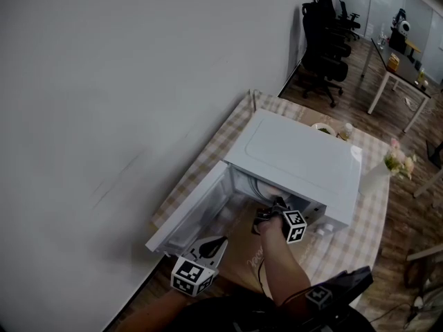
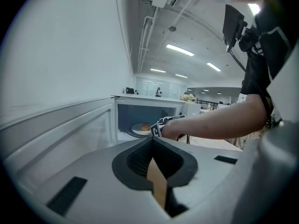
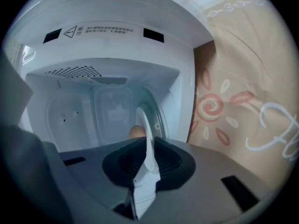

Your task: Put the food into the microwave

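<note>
A white microwave (image 1: 297,154) is set on the tabletop (image 1: 370,216), which is covered with a checked cloth. Its door (image 1: 187,213) is swung wide open to the left.

The right tongs (image 3: 148,148) are pushed into the open microwave. They are clenched on the edge of a white plate (image 3: 145,125), which is seen from its thin side. The food (image 3: 135,131), a small round brown thing, is seen on the plate, inside the microwave. It cannot be told if the plate is set down or lifted a little.

The left tongs (image 2: 152,143) are held low, just in front of the open door, and are pointed at the microwave. They are squeezed together, and nothing is held in them.

A brown mat (image 3: 233,111) with swirls and petals drawn on it is laid in front of the microwave. Pale flowers (image 1: 398,159) are stood on the tabletop, to the right of the microwave. Black chairs (image 1: 325,40) are lined up far behind by the wall.
</note>
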A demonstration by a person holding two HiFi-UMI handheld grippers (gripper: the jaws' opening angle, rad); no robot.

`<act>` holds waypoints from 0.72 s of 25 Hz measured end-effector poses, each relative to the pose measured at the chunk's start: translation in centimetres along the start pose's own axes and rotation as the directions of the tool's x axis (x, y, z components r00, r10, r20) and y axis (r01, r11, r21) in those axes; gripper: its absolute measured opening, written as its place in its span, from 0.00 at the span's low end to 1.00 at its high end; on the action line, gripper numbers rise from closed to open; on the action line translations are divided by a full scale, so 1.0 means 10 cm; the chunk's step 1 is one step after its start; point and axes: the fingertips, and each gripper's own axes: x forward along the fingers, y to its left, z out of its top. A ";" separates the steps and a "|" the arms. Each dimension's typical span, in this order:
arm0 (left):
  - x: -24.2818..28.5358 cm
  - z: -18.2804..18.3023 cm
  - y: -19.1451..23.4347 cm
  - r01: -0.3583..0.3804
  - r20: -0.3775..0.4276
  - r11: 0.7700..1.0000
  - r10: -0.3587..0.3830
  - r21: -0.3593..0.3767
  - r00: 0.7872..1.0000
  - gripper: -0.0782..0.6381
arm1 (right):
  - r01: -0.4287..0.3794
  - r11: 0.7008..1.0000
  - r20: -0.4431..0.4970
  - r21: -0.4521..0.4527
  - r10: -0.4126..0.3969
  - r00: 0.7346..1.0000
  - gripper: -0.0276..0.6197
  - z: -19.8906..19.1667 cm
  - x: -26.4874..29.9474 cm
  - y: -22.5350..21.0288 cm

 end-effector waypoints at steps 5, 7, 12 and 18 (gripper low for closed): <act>-0.03 0.01 -0.01 0.000 -0.001 1.000 0.000 0.002 1.000 0.12 | 0.047 0.994 -0.009 0.096 -0.046 0.999 0.11 0.00 -0.04 -0.04; -0.04 0.01 -0.02 0.000 -0.002 1.000 0.000 0.005 1.000 0.12 | 0.042 0.985 -0.016 0.166 -0.040 0.999 0.11 0.00 -0.02 -0.05; -0.06 0.01 0.00 0.000 0.000 1.000 0.000 0.013 1.000 0.12 | -0.044 0.935 -0.008 0.352 0.050 0.999 0.12 -0.09 0.02 0.02; -0.10 0.04 0.01 0.001 -0.002 1.000 0.000 0.028 1.000 0.12 | -0.086 0.872 0.037 0.483 0.079 0.996 0.15 -0.11 -0.02 0.02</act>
